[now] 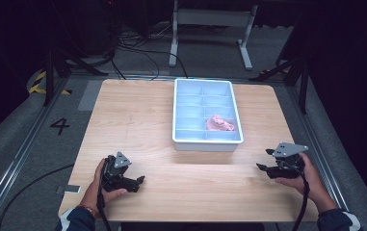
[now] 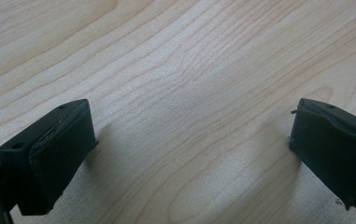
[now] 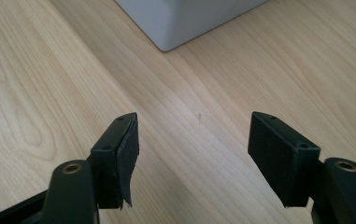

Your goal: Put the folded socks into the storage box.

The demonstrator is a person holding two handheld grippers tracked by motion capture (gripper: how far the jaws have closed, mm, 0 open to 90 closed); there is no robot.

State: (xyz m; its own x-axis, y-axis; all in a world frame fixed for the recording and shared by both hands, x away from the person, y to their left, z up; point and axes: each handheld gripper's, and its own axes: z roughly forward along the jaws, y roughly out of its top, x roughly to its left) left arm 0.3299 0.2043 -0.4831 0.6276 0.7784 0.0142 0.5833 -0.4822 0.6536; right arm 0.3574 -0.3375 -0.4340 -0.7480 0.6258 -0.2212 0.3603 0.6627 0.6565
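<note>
A pale blue divided tray (image 1: 178,115) stands at the middle back of the wooden table (image 1: 133,115). A crumpled pink thing (image 1: 219,123) lies in one of its right-hand compartments, near the front. My left gripper (image 1: 137,183) rests low at the front left, well clear of the tray. Its jaws stand wide apart over bare wood (image 2: 189,121), open and empty. My right gripper (image 1: 265,159) is at the front right, just off the tray's near right corner (image 3: 180,18). Its pads (image 3: 129,149) are apart with only the tabletop between them, open.
The table's front edge lies just behind both hands. Metal rails run along the floor on each side of the table. A white frame and cables stand on the floor behind it, and a small flat object (image 1: 69,189) lies on the floor at the left.
</note>
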